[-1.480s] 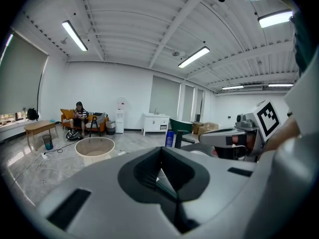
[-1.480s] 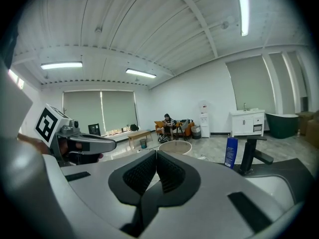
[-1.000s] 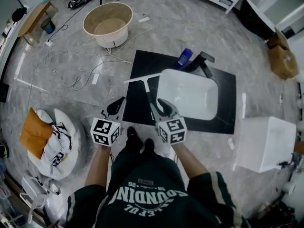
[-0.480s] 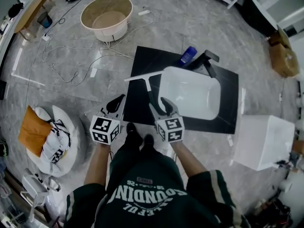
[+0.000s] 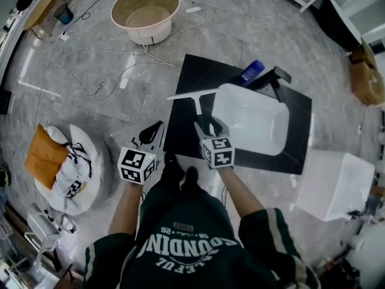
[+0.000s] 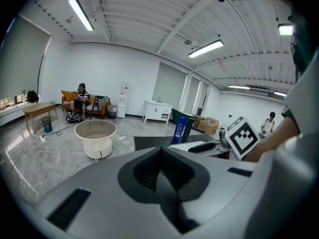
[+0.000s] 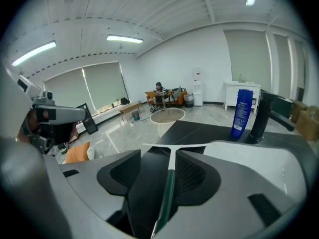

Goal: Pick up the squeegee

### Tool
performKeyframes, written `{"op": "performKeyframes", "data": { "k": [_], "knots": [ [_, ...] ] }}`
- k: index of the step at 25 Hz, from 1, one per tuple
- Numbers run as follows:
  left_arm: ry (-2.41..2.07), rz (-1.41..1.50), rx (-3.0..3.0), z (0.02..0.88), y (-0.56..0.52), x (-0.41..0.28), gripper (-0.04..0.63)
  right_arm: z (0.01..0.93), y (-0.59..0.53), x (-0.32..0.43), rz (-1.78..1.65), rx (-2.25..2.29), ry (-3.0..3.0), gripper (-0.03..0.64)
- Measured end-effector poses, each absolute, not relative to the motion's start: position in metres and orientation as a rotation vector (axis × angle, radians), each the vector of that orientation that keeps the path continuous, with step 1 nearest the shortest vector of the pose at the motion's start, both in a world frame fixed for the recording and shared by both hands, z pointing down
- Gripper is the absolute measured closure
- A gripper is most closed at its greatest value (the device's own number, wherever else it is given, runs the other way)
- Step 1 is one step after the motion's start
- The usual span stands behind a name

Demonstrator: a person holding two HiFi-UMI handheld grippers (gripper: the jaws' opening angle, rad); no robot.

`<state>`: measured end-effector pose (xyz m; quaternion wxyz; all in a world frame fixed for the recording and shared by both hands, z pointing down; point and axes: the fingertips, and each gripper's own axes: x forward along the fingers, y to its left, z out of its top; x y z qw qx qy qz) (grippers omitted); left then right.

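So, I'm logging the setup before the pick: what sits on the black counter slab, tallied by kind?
squeegee: 1
blue bottle: 1
black faucet: 1
white sink basin: 1
Total: 4

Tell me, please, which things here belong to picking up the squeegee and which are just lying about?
For the job: squeegee on the black slab; right gripper, whose jaws have just been opening, with its handle between them.
Just lying about: blue bottle; white basin; round tub; orange cushion.
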<state>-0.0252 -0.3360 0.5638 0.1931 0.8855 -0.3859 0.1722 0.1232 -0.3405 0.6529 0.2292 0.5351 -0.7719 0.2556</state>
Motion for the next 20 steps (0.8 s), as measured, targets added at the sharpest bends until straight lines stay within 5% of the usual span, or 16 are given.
{"op": "performKeyframes", "data": {
  "k": [20],
  "knots": [
    [-1.185, 0.502, 2.362, 0.585, -0.343, -0.084, 0.594, 0.763, -0.379, 0.138, 0.922, 1.401, -1.789, 0.420]
  ]
}}
